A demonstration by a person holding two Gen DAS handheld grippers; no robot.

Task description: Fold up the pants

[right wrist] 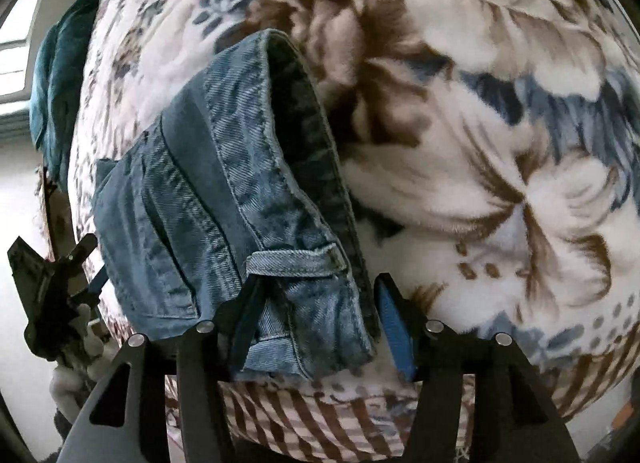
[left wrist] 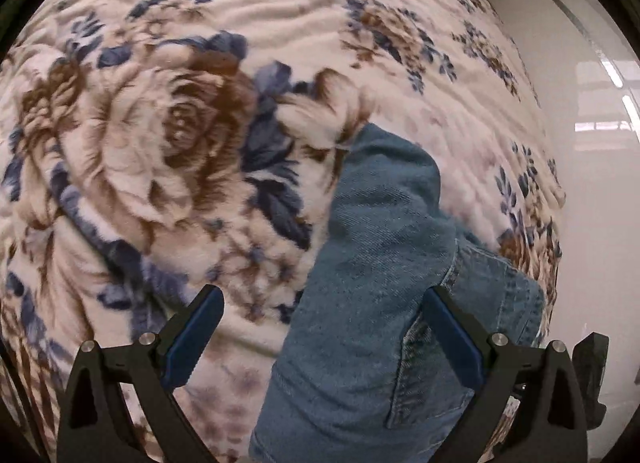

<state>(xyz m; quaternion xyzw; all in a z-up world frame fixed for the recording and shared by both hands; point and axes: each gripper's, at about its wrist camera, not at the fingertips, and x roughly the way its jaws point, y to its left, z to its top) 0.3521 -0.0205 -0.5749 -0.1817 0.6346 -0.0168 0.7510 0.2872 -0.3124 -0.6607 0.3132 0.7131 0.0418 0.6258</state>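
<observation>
Blue denim pants (left wrist: 376,263) lie folded on a floral blanket (left wrist: 160,123). In the left wrist view my left gripper (left wrist: 320,303) is open wide; its right finger (left wrist: 452,327) rests against the denim and its left finger (left wrist: 196,327) is over the blanket. In the right wrist view the pants' waistband with a belt loop (right wrist: 292,259) sits between the fingers of my right gripper (right wrist: 316,299). The jaws stand partly open around the waistband, and the right pad (right wrist: 394,327) is apart from the cloth.
The bed's edge (left wrist: 548,183) runs along the right in the left wrist view, with a glossy white floor (left wrist: 592,183) beyond. In the right wrist view, a teal cloth (right wrist: 60,75) hangs at the far left, and the left gripper (right wrist: 52,279) shows at the bed's edge.
</observation>
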